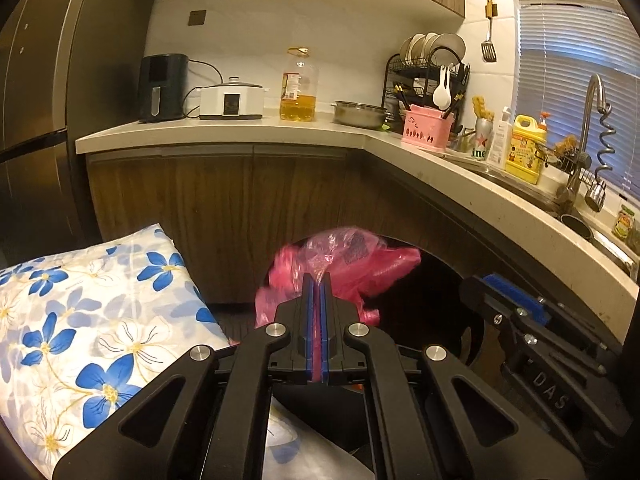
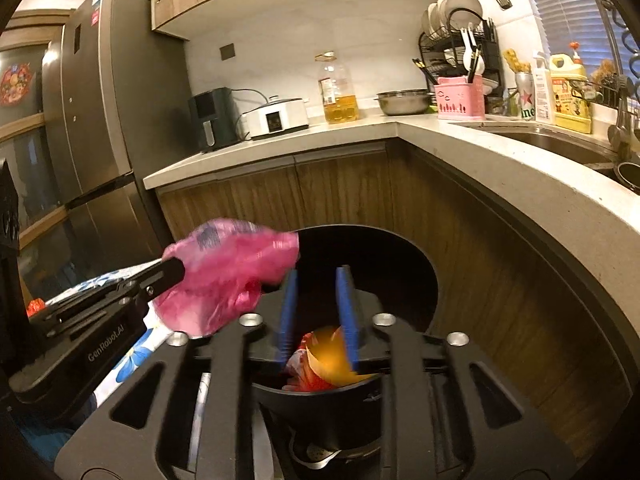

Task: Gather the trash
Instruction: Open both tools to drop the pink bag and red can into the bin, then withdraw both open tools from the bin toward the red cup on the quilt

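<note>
My left gripper is shut on a crumpled pink plastic bag and holds it in the air beside the black trash bin. In the right wrist view the same bag hangs from the left gripper at the bin's left rim. My right gripper is open and empty, right over the black bin. Orange and red wrappers lie inside the bin below its fingers. The right gripper also shows at the right of the left wrist view, where its jaws are hidden.
A blue-flowered white cloth lies to the left. The curved counter wraps behind and to the right, with an oil bottle, cooker, metal bowl and sink. A fridge stands at left.
</note>
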`<state>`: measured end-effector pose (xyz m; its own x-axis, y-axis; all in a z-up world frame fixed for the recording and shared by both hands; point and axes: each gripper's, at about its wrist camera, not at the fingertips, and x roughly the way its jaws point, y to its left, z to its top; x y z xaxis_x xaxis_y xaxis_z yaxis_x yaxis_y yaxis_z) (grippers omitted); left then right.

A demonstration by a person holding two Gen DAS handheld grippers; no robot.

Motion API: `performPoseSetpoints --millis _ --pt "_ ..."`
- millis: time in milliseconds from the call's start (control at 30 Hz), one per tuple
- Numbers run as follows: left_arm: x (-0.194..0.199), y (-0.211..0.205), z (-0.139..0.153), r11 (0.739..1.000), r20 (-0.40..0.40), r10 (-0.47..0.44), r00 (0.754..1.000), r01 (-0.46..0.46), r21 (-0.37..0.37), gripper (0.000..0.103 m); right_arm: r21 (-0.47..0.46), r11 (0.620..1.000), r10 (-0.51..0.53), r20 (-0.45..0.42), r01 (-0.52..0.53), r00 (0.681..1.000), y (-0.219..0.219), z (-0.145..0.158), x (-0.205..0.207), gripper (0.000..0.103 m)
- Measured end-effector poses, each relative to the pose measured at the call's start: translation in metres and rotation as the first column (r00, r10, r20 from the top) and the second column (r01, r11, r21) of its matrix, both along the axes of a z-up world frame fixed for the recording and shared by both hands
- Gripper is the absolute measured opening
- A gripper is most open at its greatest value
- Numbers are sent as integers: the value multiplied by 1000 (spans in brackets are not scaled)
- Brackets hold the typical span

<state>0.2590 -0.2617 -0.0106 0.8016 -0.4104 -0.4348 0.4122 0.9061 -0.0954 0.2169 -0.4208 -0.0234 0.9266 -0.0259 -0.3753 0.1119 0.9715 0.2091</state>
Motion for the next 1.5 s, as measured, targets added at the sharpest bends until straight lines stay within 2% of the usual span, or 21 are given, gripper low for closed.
performPoseSetpoints --millis 33,67,100,267,367,600,933,1133,1367,1500 --pt "-1 0 -1 1000 0 -1 1000 1 1 5 1 1000 -5 1 5 1000 -1 0 -1 29" --pt "-1 1 -1 1000 0 2 1000 -2 2 15 2 1000 -12 3 12 1000 -1 0 -2 32" --pt "-2 2 -2 1000 2 8 1000 -8 -1 31 3 1000 -18 4 18 1000 -2 0 -3 35" --pt "-6 8 -1 1000 21 23 1000 -23 -9 59 13 999 -49 13 48 999 -6 0 -10 47" --pt "-9 14 0 999 26 41 999 -41 -18 65 16 998 -59 16 59 998 -7 1 -15 50" --pt "-24 30 4 994 56 110 992 -109 -13 86 -11 999 -49 18 49 999 6 4 -21 59" --pt "-47 56 5 983 61 182 981 -184 28 89 -26 999 -38 19 39 999 28 7 -33 75" --pt "-62 78 6 975 69 219 973 -220 18 95 -37 999 -28 19 29 999 46 9 -38 84" --pt "-76 109 6 961 74 273 959 -275 15 96 -43 999 2 26 -1 1000 72 11 -43 86" --pt "-84 139 4 942 76 334 939 -336 13 97 -44 998 34 29 -33 999 95 10 -42 86"
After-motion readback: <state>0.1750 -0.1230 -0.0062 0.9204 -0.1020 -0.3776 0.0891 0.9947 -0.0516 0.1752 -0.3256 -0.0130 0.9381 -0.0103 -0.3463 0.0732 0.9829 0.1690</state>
